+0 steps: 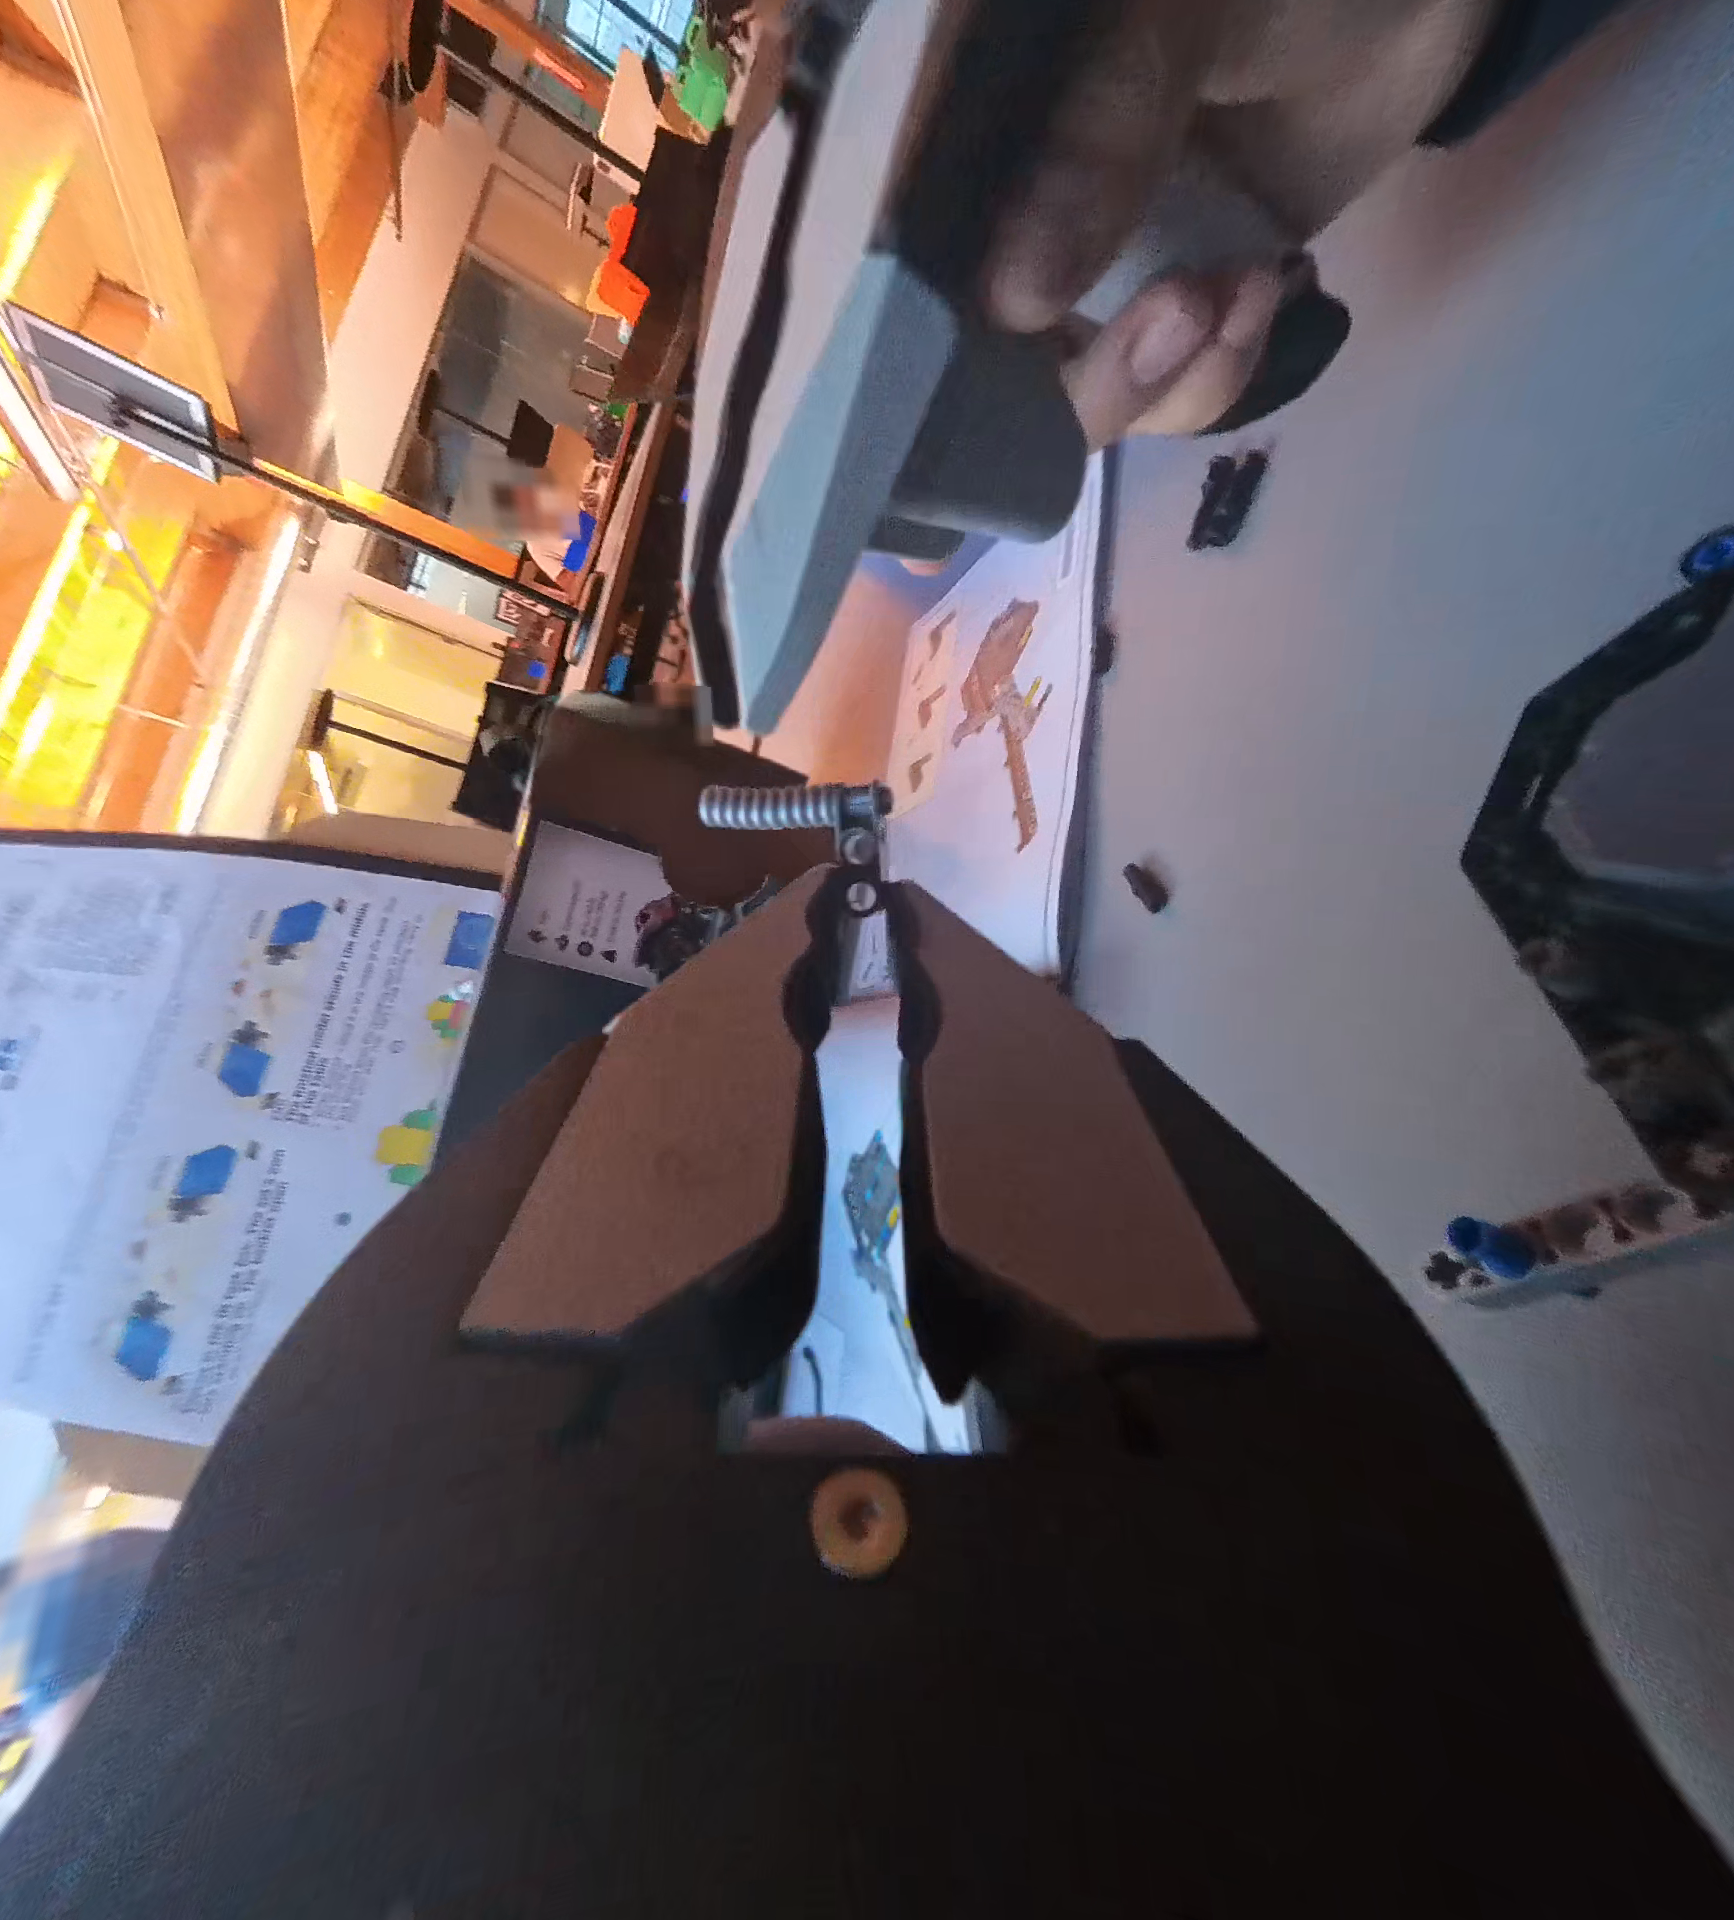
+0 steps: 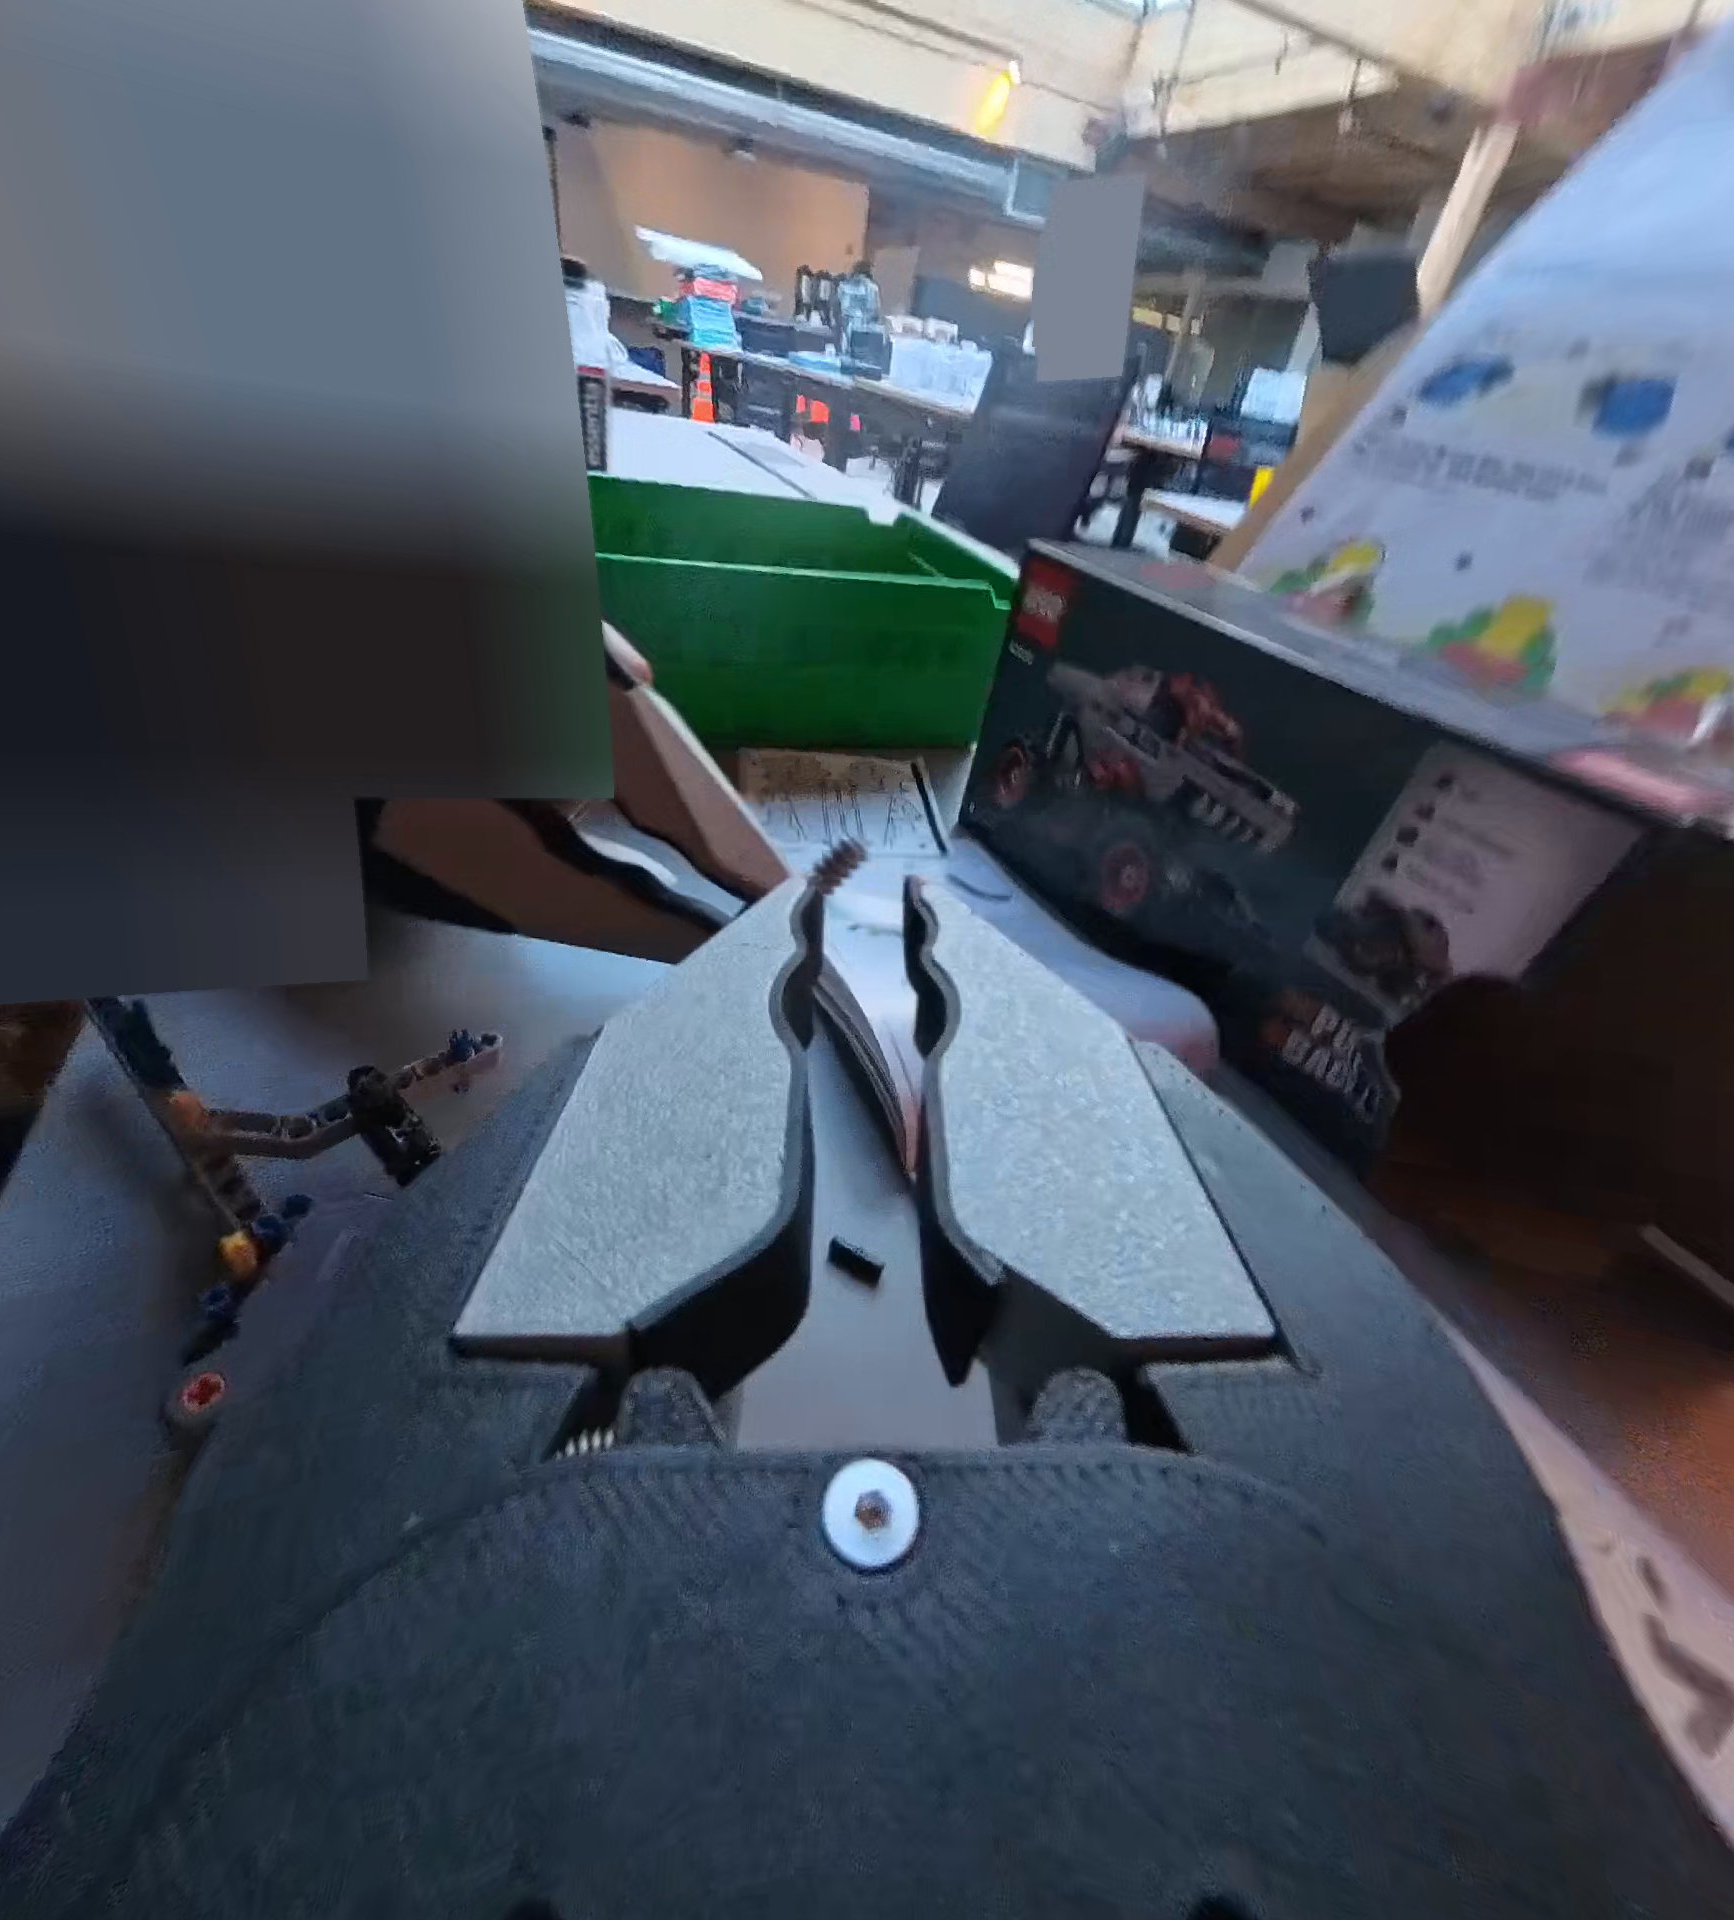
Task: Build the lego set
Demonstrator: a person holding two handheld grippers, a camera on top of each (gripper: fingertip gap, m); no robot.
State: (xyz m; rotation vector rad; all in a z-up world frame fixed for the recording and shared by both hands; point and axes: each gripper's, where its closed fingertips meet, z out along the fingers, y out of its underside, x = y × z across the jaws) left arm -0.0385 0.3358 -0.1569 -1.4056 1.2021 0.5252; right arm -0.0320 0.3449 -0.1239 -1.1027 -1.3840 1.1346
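Black textured gripper bodies (image 2: 863, 1714), grey flat-topped fingers (image 2: 665, 1174), central washered screw (image 2: 870, 1512)

The pale tabletop (image 2: 63, 1226) carries the dark Lego box (image 2: 1206, 821), which stands on its long side at the right of the right wrist view. Left of the box lies an open instruction booklet (image 2: 842, 810); behind the booklet, left of the box's near end, sits a green bin (image 2: 790, 623). Well left of the box, near the table's edge, rests a partly built frame of dark beams with blue pins (image 2: 323, 1122). In the left wrist view the same frame (image 1: 1611, 914) lies on the tabletop (image 1: 1362, 831), with a small black piece (image 1: 1227, 499) and a small brown piece (image 1: 1145, 885) lying loose between it and the booklet (image 1: 1008, 707).
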